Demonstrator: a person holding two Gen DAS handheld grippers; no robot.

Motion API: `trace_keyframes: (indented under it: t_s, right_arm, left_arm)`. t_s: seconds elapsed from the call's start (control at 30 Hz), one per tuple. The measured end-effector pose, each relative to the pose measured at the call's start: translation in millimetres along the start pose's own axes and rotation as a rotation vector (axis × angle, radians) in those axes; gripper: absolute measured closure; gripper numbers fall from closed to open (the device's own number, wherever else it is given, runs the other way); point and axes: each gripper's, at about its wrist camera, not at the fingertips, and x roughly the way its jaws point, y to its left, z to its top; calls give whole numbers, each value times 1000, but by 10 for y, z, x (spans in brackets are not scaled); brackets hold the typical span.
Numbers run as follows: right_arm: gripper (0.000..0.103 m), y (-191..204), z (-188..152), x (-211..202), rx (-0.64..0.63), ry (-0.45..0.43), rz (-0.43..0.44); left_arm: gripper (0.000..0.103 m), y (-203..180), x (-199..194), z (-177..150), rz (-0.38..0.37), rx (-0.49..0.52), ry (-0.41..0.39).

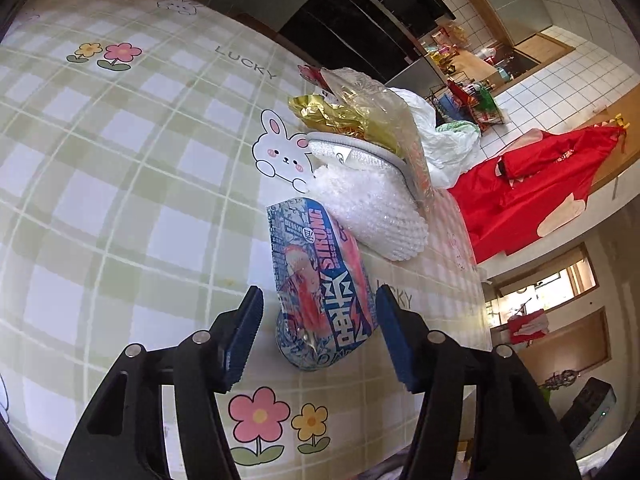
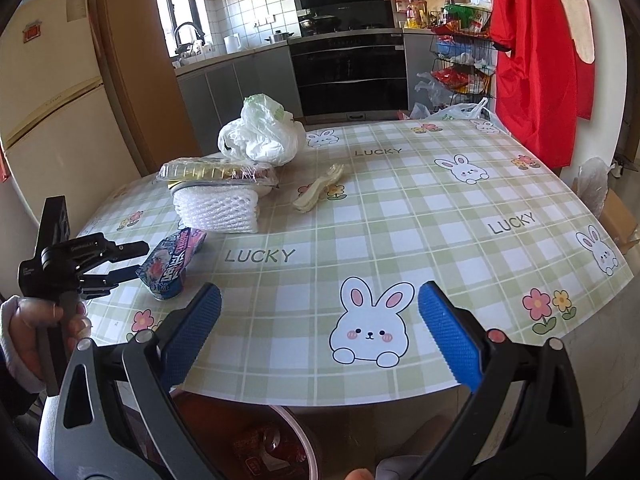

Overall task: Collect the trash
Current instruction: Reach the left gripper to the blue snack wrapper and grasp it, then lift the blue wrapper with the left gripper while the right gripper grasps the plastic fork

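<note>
Blue pads of my left gripper (image 1: 318,334) stand spread, jaws open on either side of the crushed blue snack wrapper (image 1: 320,280) lying on the bench (image 1: 120,200). My right gripper (image 2: 320,332) hangs at the bench's near edge, jaws wide and empty. Beyond the wrapper sit white foam netting (image 1: 372,212), a gold wrapper (image 1: 340,114) and a white plastic bag (image 2: 262,132).

Left wrist close over table (image 1: 120,160), right wrist farther back, sharing wrapper (image 2: 172,264)

a green-and-white checked tablecloth (image 2: 360,216) is showing white rabbits, pink and yellow flowers and "lucky" lettering; a blue-and-pink printed snack wrapper (image 1: 320,284) is lying beside white foam netting (image 1: 372,208), a gold wrapper (image 1: 340,116) gleaming above.
</note>
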Motion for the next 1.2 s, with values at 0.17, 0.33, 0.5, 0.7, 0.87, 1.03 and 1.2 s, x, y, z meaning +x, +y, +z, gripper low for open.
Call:
trace_keyframes:
  t_s: [0.17, 0.33, 0.5, 0.7, 0.87, 1.03, 1.2]
  right_arm:
    - [6, 33, 1, 102, -6, 16, 1]
    - [6, 68, 7, 163, -23, 13, -4]
    - [6, 75, 35, 192, -34, 24, 9]
    - [6, 133, 77, 210, -54, 34, 32]
    - [6, 170, 130, 217, -57, 37, 72]
    - [6, 172, 191, 241, -75, 35, 79]
    - [25, 83, 419, 417, -47, 18, 100]
  left_arm:
    - [49, 15, 150, 62, 19, 29, 24]
    - [49, -24, 305, 28, -7, 41, 56]
    - [49, -60, 387, 1, -30, 53, 54]
    - [85, -49, 421, -52, -44, 67, 108]
    - [87, -118, 196, -157, -33, 130, 48]
    - [87, -106, -227, -226, -8, 155, -62]
    - [87, -57, -652, -237, 88, 192, -200]
